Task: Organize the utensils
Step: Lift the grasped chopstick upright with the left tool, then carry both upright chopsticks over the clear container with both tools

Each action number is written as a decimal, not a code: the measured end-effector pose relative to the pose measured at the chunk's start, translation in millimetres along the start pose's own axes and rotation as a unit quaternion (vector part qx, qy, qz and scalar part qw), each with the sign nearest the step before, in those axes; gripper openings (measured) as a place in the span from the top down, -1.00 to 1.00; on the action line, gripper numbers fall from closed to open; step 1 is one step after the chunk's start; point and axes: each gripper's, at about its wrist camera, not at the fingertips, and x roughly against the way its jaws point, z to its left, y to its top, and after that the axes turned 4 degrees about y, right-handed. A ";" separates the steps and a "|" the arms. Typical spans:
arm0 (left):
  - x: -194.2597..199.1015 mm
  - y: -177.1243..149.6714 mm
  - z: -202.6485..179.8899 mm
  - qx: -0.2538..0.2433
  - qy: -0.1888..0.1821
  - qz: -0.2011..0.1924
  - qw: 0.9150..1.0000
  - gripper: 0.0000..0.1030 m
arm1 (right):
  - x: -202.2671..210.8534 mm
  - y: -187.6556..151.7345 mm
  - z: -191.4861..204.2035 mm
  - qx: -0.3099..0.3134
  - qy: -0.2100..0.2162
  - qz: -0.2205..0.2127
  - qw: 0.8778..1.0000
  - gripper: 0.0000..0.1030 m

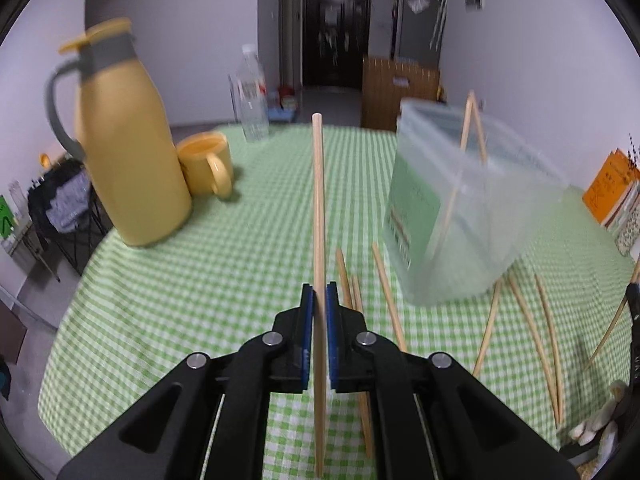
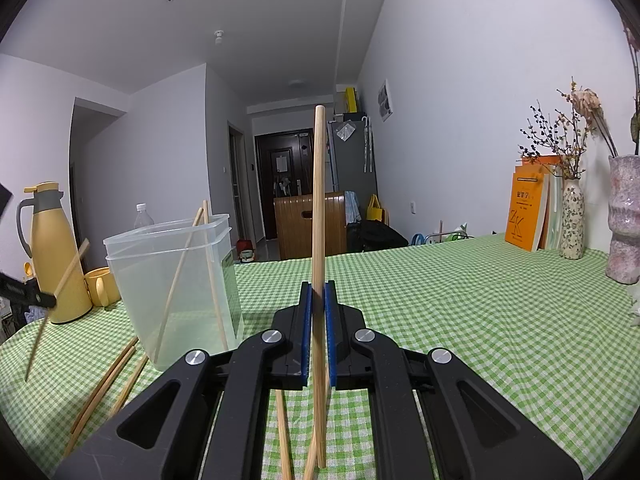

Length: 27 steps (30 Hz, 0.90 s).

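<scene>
The left gripper point(image 1: 319, 292) pinches one chopstick point(image 1: 319, 216) between its blue pads, the stick running up the middle of the left view. The clear tub point(image 1: 460, 208) sits at the right of that frame on the green checked cloth point(image 1: 200, 280), with two sticks point(image 1: 466, 152) leaning inside it. Loose chopsticks point(image 1: 536, 340) lie on the cloth below and beside the tub. A yellow jug point(image 1: 128, 140) and mug point(image 1: 208, 164) stand at upper left.

The right gripper point(image 2: 319, 292) is likewise clamped on a second chopstick point(image 2: 318, 200), which stands upright at the centre of the right view. There the tub is at the left, and books point(image 2: 528, 212) and vases point(image 2: 572, 220) at the right.
</scene>
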 end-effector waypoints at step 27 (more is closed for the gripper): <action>41.0 -7.5 -19.0 -0.008 0.023 -0.096 0.995 0.93 | 0.6 0.1 0.9 0.001 0.000 0.000 1.000 0.87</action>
